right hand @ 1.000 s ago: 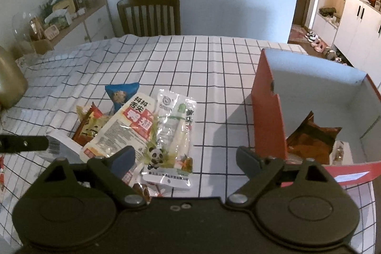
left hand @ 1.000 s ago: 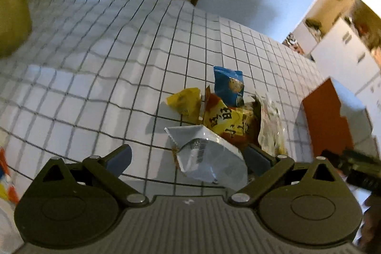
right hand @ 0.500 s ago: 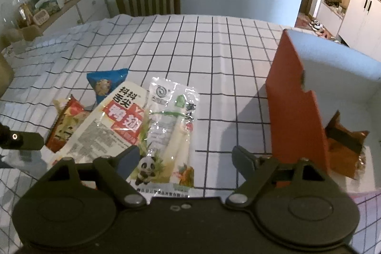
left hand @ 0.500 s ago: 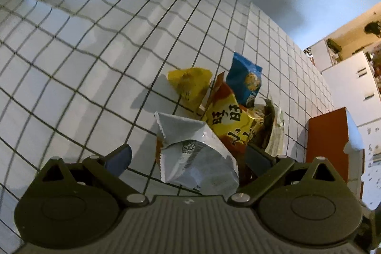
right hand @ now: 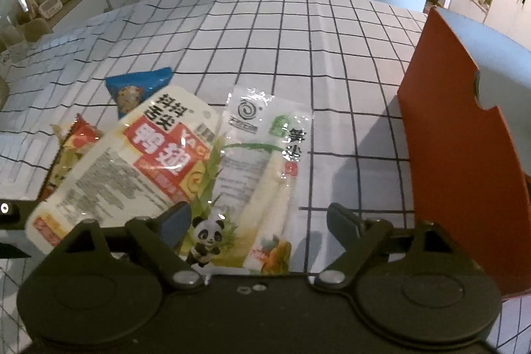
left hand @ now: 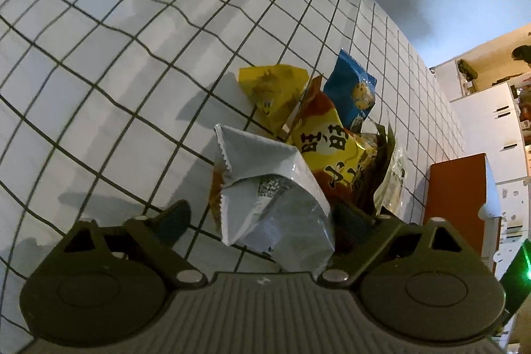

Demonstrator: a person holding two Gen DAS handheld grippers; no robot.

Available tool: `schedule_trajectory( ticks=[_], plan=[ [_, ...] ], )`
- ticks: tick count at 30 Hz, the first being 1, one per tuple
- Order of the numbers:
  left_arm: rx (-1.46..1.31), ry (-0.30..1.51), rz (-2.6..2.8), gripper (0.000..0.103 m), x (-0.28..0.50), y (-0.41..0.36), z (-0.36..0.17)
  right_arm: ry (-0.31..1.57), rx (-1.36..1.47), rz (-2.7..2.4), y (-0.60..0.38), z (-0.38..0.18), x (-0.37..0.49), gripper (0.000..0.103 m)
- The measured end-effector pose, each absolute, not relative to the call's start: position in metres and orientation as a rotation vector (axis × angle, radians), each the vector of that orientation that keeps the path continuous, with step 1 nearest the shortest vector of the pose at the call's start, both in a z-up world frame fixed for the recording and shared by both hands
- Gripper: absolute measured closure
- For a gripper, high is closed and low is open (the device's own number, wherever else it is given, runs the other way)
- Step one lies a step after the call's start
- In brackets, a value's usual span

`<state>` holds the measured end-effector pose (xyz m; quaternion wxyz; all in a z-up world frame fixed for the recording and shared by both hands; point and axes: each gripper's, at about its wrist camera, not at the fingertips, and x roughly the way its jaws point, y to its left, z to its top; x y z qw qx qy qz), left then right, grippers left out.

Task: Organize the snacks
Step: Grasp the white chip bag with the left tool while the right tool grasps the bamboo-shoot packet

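Both grippers are dropping closer to the snack pile than a second ago, the left's jaws narrowing a little, the right's reopening.

Silver packet (left hand: 265,188) is sitting between the left gripper's (left hand: 262,221) spread fingers, not pinched; the clear bamboo-shoot pack (right hand: 259,175) is lying flat between the right gripper's (right hand: 259,221) wide, empty jaws, the red box (right hand: 464,155) at right. Judging from this, pinching each packet mid-body and lifting clear of neighbours is looking safest.
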<state>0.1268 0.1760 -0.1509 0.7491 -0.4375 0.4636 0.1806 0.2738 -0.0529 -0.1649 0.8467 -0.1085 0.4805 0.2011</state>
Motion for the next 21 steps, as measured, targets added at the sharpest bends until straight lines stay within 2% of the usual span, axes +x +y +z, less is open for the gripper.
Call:
schedule_trajectory(
  ticks=[2, 4, 6, 13, 18, 20, 21],
  plan=[
    [-0.974, 1.010, 0.398, 0.015, 0.126, 0.177, -0.152, 1.022, -0.244, 0.417, -0.052, -0.170, 0.275, 0.013],
    [-0.975, 1.005, 0.397, 0.027, 0.126, 0.176, -0.151, 1.031, -0.253, 0.413, -0.050, -0.175, 0.275, 0.013],
    [-0.989, 1.007, 0.395, 0.029, 0.126, 0.176, -0.152, 1.006, -0.311, 0.409, -0.043, -0.178, 0.268, 0.015],
    [-1.000, 1.003, 0.396, 0.033, 0.120, 0.178, -0.152, 0.959, -0.331, 0.431, -0.041, -0.174, 0.257, 0.034],
    [-1.022, 1.001, 0.393, 0.048, 0.115, 0.180, -0.152, 0.940, -0.333, 0.414, -0.045, -0.171, 0.249, 0.043],
    [-1.010, 0.998, 0.395, 0.050, 0.112, 0.179, -0.150, 0.940, -0.309, 0.407, -0.052, -0.167, 0.248, 0.046],
    [-1.002, 0.996, 0.397, 0.053, 0.111, 0.179, -0.149, 0.938, -0.300, 0.406, -0.055, -0.165, 0.247, 0.050]
  ],
)
